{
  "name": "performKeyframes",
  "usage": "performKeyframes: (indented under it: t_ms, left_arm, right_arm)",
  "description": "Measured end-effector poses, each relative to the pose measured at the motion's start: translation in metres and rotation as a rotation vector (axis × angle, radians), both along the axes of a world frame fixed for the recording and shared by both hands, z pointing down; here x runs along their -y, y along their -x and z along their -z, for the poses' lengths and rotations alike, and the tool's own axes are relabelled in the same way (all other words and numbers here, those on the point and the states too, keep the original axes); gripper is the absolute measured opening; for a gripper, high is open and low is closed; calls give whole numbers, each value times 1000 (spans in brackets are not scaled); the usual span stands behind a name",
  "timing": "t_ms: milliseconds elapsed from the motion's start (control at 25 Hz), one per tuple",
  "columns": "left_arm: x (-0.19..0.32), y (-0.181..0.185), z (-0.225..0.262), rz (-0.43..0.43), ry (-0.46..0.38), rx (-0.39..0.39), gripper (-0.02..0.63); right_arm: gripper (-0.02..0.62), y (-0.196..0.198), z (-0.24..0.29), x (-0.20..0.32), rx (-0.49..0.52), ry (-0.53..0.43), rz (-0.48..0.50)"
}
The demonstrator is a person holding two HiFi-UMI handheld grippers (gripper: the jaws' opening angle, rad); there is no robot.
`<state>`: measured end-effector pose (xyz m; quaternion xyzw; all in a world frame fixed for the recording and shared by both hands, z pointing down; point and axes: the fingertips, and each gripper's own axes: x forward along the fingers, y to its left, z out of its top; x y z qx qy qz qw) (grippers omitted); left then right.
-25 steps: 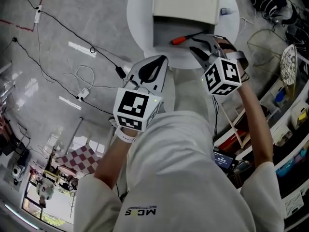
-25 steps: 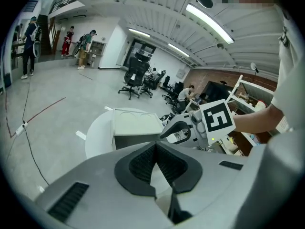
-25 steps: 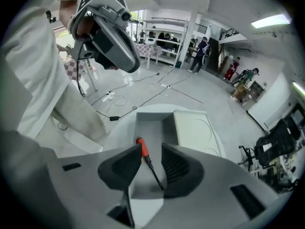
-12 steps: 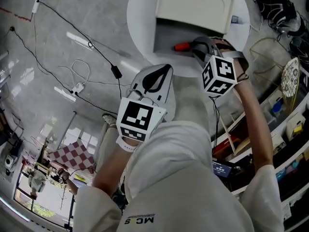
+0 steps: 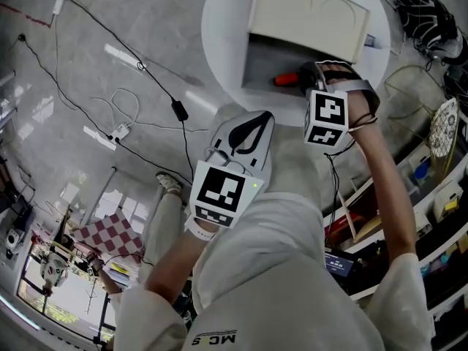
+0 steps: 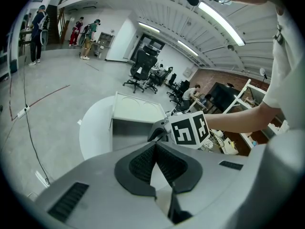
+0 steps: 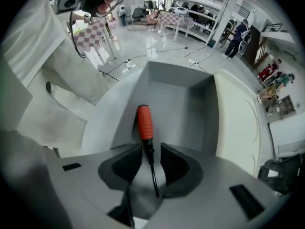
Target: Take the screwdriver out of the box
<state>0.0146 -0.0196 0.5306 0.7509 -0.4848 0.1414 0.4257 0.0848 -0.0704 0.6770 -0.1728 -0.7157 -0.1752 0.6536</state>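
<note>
**Finding 1.** The screwdriver (image 7: pixel 145 122) lies on the floor of the open box (image 7: pixel 178 101), which stands on the round white worktop (image 5: pixel 219 28). In the right gripper view its long axis runs along the gripper's own line of sight. The red handle points away, and the black shaft runs back between the jaws toward the gripper body.

**Finding 2.** The right gripper (image 7: pixel 151 149) has its jaws apart, one on either side of the shaft just behind the handle. I see a gap beside the shaft, so I judge them not yet clamped. In my judgement the coming move is to close on the shaft, then lift it clear of the box wall.

**Finding 3.** The left gripper (image 6: pixel 155 146) has its jaws together at the tips with nothing between them. It hangs just off the worktop's near edge, outside the box. The right gripper is plainly the nearer to the tool.

**Views.**
- The head view shows only the red handle, beside the right gripper's jaws. The shaft is hidden there, but this view places both grippers against the box.
- Only the right gripper view shows the shaft and the gap.
- The left gripper view shows the box and the right gripper's marker cube, but no screwdriver.
</note>
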Motion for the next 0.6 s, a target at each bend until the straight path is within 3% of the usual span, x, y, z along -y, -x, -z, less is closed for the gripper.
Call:
performKeyframes:
  t_ms: [200, 320, 600]
  left_arm:
    - [-1, 4, -3, 2, 2, -2, 9]
    - [-5, 6, -5, 1, 6, -2, 9]
    - [-7, 7, -1, 1, -4, -4, 9]
  right_arm:
    - [160, 1, -7, 1, -20, -19, 28]
    - [115, -1, -11, -2, -21, -30, 38]
    - [112, -1, -9, -1, -18, -22, 25]
